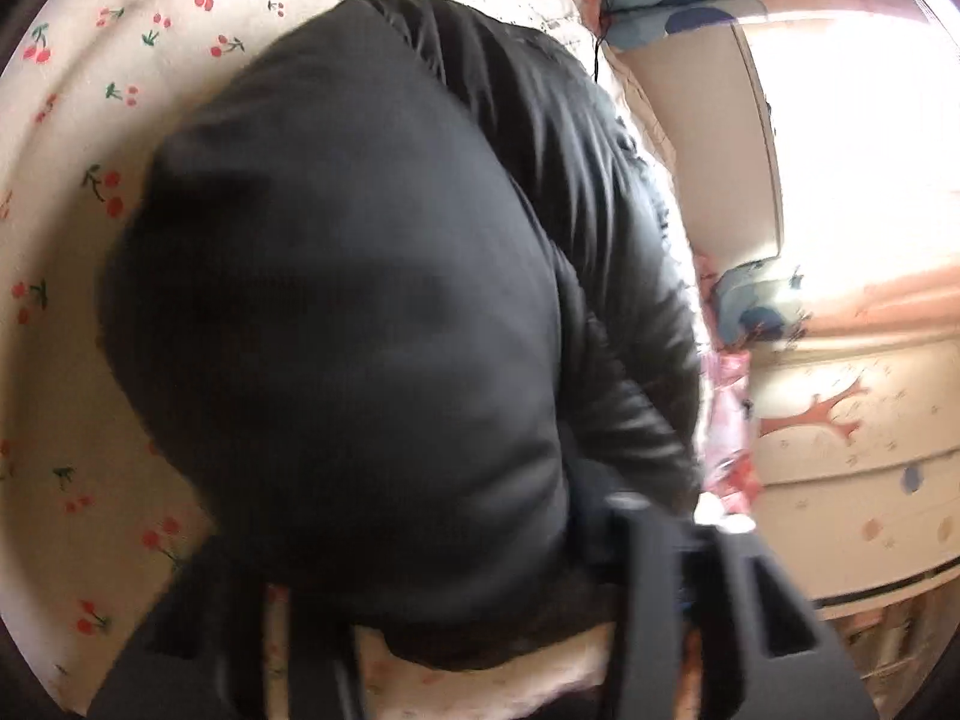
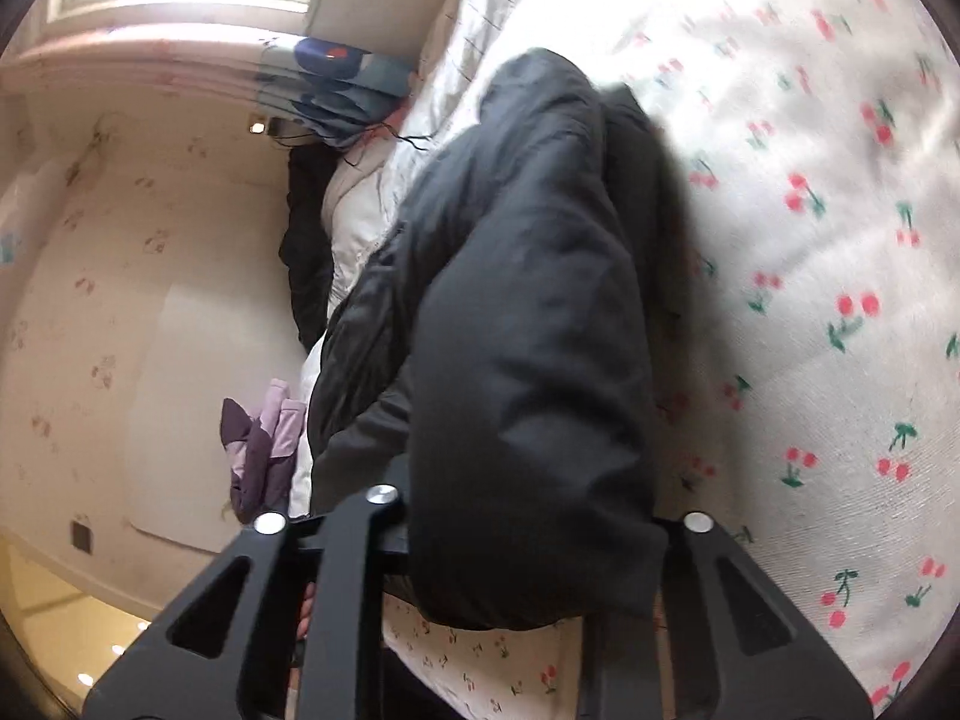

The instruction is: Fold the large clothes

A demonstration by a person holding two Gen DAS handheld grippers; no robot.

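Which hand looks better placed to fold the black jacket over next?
Probably the right gripper: the jacket plainly fills its jaws, over the cherry sheet. The left gripper's view is blurred.

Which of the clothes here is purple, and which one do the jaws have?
The small purple garment hanging at the bed's edge is the purple one, untouched. The big black jacket on the cherry-print sheet is the one between the jaws.

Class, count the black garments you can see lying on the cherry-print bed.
1: the black jacket lies bunched across the cherry-print sheet, its near edge between both grippers' fingers. Others may be hidden beneath it.
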